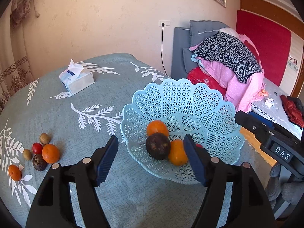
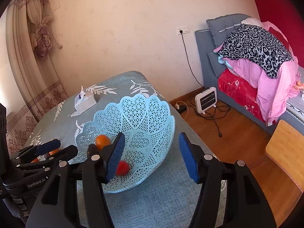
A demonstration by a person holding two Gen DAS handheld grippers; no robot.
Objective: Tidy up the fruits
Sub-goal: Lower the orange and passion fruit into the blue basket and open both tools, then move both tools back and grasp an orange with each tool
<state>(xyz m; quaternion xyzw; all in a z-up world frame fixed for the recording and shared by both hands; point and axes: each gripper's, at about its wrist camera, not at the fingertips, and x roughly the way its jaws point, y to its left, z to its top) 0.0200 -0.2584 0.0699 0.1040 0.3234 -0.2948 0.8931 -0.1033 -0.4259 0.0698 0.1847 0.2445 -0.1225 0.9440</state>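
Observation:
A light blue lattice basket (image 1: 190, 98) stands on the teal leaf-print tablecloth (image 1: 57, 114). In it lie two oranges (image 1: 157, 128) (image 1: 177, 153), a dark brown round fruit (image 1: 158, 146) and a small red fruit (image 2: 122, 168). My left gripper (image 1: 150, 138) hangs open over the basket's near rim, its blue pads apart from the dark fruit on both sides. My right gripper (image 2: 152, 135) is open and holds nothing, just over the basket's near right edge. Several loose fruits sit at the table's left: an orange (image 1: 50, 153), a red one (image 1: 37, 148), a dark one (image 1: 39, 162).
A tissue pack (image 1: 77, 79) lies at the back of the table. The table's right edge drops to a wooden floor with a small white heater (image 2: 206, 99) and cables. A bed piled with bedding (image 2: 256, 57) stands beyond. A wooden board (image 2: 285, 148) is at the right.

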